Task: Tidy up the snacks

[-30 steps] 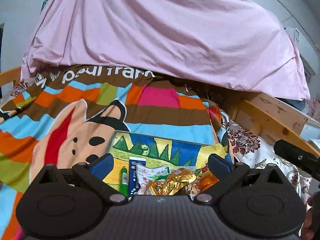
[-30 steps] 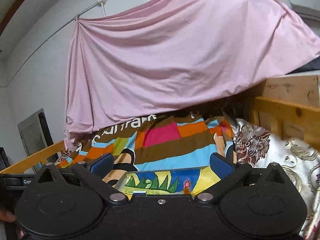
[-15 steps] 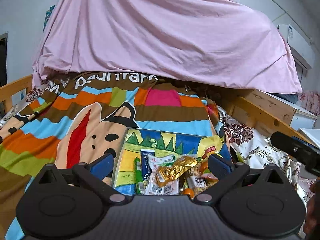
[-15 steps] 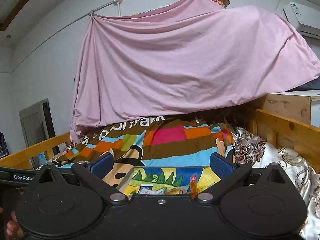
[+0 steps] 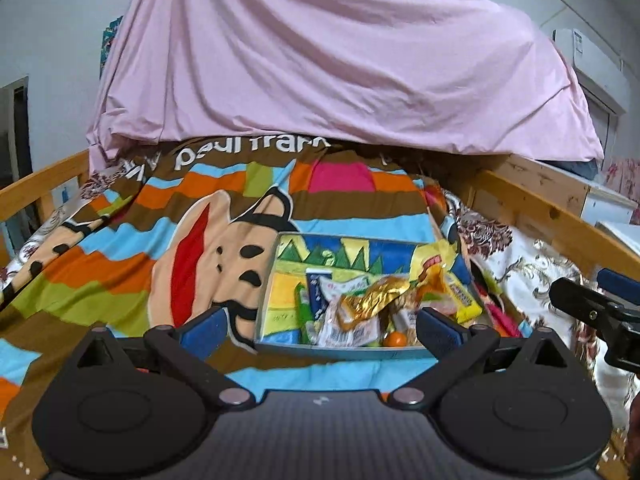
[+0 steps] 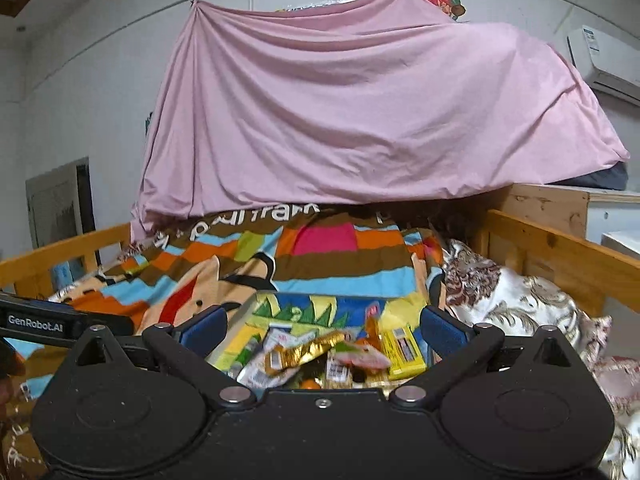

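A shallow colourful box (image 5: pixel 280 264) lies on the striped bedspread (image 5: pixel 120 264). It holds a pile of snack packets, with a gold foil packet (image 5: pixel 374 294) on top, a green tube (image 5: pixel 302 306) at the left and a yellow packet (image 5: pixel 460 298) at the right. My left gripper (image 5: pixel 320 330) is open and empty, just short of the box's near edge. My right gripper (image 6: pixel 322 326) is open and empty, above the box (image 6: pixel 236 332), with the gold packet (image 6: pixel 310 350) and the yellow packet (image 6: pixel 402 346) between its fingers.
A pink sheet (image 5: pixel 340 64) hangs over the far end of the bed. Wooden rails run along the left (image 5: pixel 40 184) and right (image 5: pixel 552 216). A floral quilt (image 6: pixel 516 300) lies right of the box. The right gripper's body (image 5: pixel 592 308) shows at the left view's right edge.
Both grippers have drawn back and risen, so the whole box and its snacks have come into view. Both stay open and empty.
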`<state>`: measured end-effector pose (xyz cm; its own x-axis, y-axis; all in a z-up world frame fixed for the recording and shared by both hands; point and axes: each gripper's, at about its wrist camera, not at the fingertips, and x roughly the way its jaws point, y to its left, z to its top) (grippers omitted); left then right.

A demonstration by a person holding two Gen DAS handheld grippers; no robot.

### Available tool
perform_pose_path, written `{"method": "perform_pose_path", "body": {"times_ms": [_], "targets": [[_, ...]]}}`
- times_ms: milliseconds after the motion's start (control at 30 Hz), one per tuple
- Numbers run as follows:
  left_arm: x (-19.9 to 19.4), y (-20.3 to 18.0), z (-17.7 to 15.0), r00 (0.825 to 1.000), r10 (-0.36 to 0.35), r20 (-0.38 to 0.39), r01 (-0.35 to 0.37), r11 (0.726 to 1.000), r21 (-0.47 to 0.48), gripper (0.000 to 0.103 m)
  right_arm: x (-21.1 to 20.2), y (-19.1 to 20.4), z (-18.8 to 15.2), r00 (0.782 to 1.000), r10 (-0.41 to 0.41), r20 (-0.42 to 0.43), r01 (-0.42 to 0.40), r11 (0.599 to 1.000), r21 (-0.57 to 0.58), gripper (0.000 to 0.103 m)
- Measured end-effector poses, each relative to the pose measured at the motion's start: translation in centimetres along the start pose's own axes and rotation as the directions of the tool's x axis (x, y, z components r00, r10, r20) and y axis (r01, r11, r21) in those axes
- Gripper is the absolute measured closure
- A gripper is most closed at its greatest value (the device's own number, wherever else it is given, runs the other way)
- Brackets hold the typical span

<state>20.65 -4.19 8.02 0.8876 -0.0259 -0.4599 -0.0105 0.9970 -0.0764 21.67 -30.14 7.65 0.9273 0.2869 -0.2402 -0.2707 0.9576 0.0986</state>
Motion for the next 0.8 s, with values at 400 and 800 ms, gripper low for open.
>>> {"method": "perform_pose_path", "body": {"times_ms": [400,800], "targets": [[-2.8,2.5,-4.3,0.997,0.075,0.021,-0.074,0.996,-0.044,0.000,-3.8,2.6,-4.2,0.996,-0.061,-0.063,0.056,0.995,-0.085,0.001],[-4.2,2.3,-8.2,0.993,0.121,0.003,-0.121,0.993,-0.015,0.000,-5.0,2.2,-6.6,0.975,-0.203,-0.086,0.203,0.979,-0.002,0.001]]}}
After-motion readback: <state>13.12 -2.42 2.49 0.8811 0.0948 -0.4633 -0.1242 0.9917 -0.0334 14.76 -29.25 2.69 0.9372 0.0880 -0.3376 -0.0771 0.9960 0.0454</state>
